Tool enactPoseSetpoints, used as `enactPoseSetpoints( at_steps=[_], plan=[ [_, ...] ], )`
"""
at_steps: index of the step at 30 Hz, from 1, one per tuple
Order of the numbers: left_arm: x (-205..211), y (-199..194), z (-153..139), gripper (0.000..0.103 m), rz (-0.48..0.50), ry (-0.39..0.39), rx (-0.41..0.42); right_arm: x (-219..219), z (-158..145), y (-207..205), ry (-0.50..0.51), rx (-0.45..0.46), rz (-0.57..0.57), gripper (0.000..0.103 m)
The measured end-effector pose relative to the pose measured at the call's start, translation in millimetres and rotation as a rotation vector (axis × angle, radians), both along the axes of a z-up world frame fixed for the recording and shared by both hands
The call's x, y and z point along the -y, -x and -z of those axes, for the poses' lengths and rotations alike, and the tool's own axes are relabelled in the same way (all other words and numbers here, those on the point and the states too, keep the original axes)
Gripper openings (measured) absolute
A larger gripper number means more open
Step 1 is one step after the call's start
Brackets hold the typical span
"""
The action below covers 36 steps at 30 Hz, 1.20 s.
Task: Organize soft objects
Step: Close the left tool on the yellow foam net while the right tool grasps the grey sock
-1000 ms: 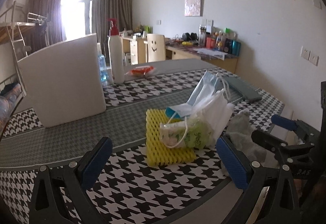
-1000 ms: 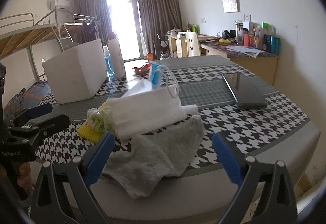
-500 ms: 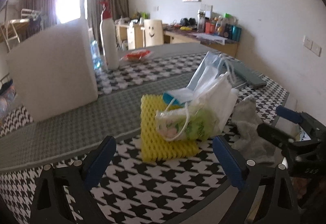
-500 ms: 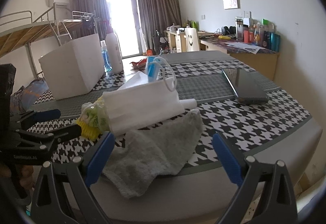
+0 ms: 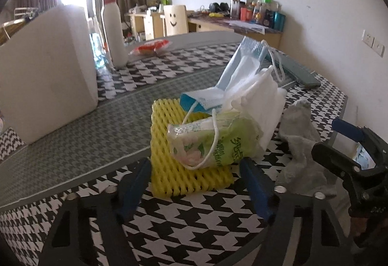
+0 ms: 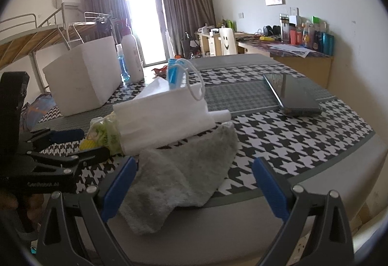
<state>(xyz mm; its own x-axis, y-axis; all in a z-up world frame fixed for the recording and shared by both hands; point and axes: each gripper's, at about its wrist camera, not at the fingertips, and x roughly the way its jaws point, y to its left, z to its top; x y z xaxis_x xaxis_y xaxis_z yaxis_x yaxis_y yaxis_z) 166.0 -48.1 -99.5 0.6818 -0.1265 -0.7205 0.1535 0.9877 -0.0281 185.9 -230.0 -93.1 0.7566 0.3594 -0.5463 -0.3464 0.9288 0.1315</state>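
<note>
A pile of soft things lies on the houndstooth table. A yellow foam net [image 5: 169, 169] is at the bottom, with a green tissue pack [image 5: 218, 142], a blue face mask [image 5: 206, 101] and a white folded pad [image 5: 264, 101] on it. A grey cloth [image 5: 300, 140] lies to its right. My left gripper [image 5: 196, 183] is open, its fingers either side of the foam net's near edge. My right gripper [image 6: 194, 186] is open, with the grey cloth [image 6: 184, 178] between its fingers. The white pad [image 6: 165, 118] lies just behind the cloth.
A white foam box [image 5: 46, 72] stands at the left, with a white pump bottle [image 5: 112, 26] and a red packet [image 5: 151, 44] behind it. A dark tablet [image 6: 291, 94] lies at the right. The table edge [image 6: 339, 164] is close to the cloth.
My left gripper has moved forward to the foam net, and its fingers have narrowed around the near edge. My right gripper has moved slightly closer to the grey cloth.
</note>
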Motion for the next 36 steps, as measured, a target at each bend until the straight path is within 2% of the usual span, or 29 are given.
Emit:
enactPoseSetpoints(
  at_steps=[6, 9, 11, 14, 21, 27, 33, 36],
  plan=[
    [0, -1, 4, 0.058, -0.001, -0.012, -0.016, 1, 1, -2, -0.002, -0.006, -0.005, 0.099],
    [-1, -1, 3, 0.045, 0.004, -0.007, -0.013, 1, 2, -3, -0.004, -0.012, -0.009, 0.099],
    [-3, -2, 3, 0.031, -0.001, 0.004, -0.013, -1, 4, -3, -0.001, -0.017, -0.014, 0.099],
    [-7, -3, 2, 0.026, -0.005, 0.026, -0.015, -2, 5, -2, 0.005, -0.02, -0.024, 0.098],
    [-9, -1, -1, 0.022, 0.012, 0.069, -0.002, -10, 8, 2, 0.045, -0.035, -0.077, 0.075],
    [-10, 5, -6, 0.021, 0.018, 0.073, 0.035, -16, 11, 5, 0.098, -0.033, -0.089, 0.058],
    [-15, 14, -15, 0.021, 0.017, 0.082, 0.076, -21, 10, 9, 0.143, -0.036, -0.096, 0.025],
    [-20, 20, -21, 0.021, 0.01, 0.082, 0.105, -20, 7, 9, 0.126, -0.052, -0.108, 0.018]
  ],
)
